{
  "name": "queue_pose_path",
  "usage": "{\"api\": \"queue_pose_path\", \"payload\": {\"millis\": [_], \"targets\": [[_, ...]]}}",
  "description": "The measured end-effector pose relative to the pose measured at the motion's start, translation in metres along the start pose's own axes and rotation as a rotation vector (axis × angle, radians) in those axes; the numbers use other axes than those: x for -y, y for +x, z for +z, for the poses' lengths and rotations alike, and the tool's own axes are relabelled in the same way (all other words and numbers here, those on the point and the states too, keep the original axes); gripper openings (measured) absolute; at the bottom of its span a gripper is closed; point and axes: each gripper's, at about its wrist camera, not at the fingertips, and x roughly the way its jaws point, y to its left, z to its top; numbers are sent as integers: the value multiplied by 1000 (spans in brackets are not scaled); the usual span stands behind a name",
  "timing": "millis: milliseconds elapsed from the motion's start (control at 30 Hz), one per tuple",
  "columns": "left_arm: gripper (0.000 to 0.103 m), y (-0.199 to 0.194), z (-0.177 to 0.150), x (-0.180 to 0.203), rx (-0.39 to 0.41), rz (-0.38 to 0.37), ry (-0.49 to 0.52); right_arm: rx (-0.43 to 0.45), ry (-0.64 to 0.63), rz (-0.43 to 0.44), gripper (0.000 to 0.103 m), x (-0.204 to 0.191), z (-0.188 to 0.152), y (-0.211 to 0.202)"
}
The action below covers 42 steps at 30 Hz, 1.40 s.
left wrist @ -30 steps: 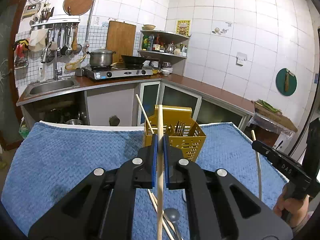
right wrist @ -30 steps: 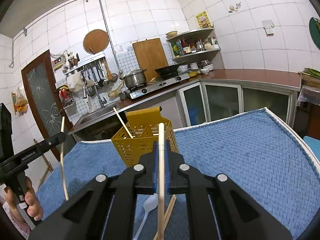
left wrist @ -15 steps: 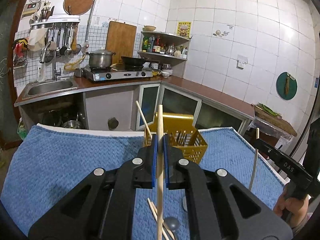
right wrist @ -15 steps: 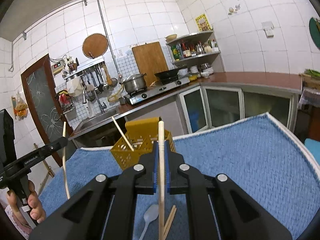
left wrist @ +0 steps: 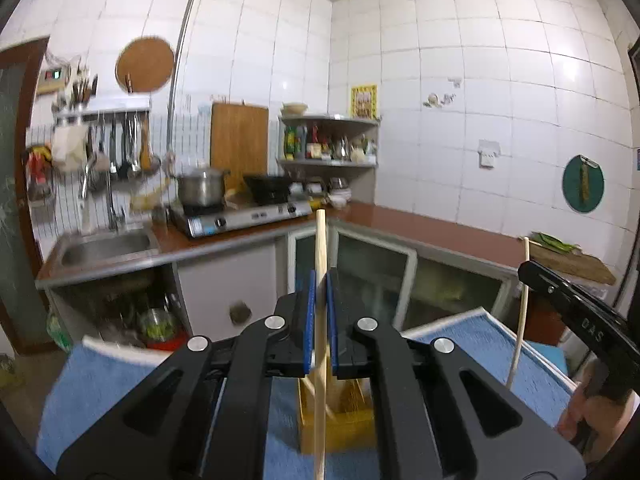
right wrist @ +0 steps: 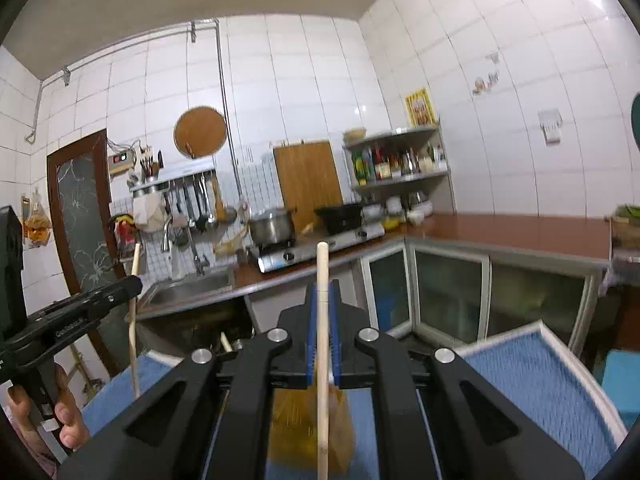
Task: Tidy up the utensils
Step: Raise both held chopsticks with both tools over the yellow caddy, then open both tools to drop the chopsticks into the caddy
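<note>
My left gripper [left wrist: 319, 292] is shut on a wooden chopstick [left wrist: 320, 248] that stands upright between its blue pads. My right gripper [right wrist: 322, 304] is shut on a second wooden chopstick [right wrist: 322, 276], also upright. The yellow slotted utensil basket [left wrist: 340, 420] sits on the blue towel [left wrist: 92, 384] just below and beyond both grippers, partly hidden by the jaws; it shows blurred in the right wrist view [right wrist: 296, 428]. The right gripper with its chopstick shows at the right edge of the left wrist view [left wrist: 560, 296]. The left gripper shows at the left of the right wrist view [right wrist: 80, 312].
The towel-covered table ends at a white front edge [left wrist: 440, 320]. Beyond it stand a kitchen counter with a sink [left wrist: 104, 244], a gas stove with a pot [left wrist: 200, 188], and glass-door cabinets [left wrist: 372, 276].
Both grippers have risen and tilted upward with their chopsticks. The basket has dropped low in both views and the loose spoon and chopsticks on the towel have gone out of sight.
</note>
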Motion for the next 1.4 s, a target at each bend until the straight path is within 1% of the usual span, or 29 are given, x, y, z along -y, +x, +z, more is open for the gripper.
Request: {"api": "queue_pose_path", "payload": {"millis": [133, 200, 300, 367, 400, 500, 633, 833, 967, 1067, 1233, 1400], "targets": [[4, 31, 24, 8, 48, 26, 36, 85, -32, 5, 6, -10, 19, 23], [4, 49, 26, 10, 71, 37, 44, 122, -55, 0, 6, -15, 20, 34], [4, 68, 18, 11, 85, 46, 38, 161, -74, -12, 6, -19, 16, 49], [4, 83, 8, 10, 79, 34, 25, 177, -60, -1, 6, -18, 13, 56], [4, 89, 3, 10, 77, 31, 25, 177, -50, 13, 6, -17, 11, 61], [4, 102, -8, 11, 62, 24, 28, 174, -66, 7, 6, -18, 3, 74], [4, 112, -20, 9, 58, 11, 24, 176, -53, 16, 6, -16, -7, 86], [4, 122, -34, 4, 41, 4, 17, 167, -46, 36, 6, -16, -20, 98], [4, 124, -43, -4, 23, -10, -17, 147, -60, 30, 6, -15, -30, 105], [4, 124, -55, -8, -1, -28, -35, 130, -68, 29, 6, -12, -40, 106], [4, 123, -73, -13, -38, -23, -43, 68, -78, 37, 6, -5, -63, 103], [4, 121, -86, -16, -79, -13, -52, -17, -94, 39, 6, -5, -87, 99]]}}
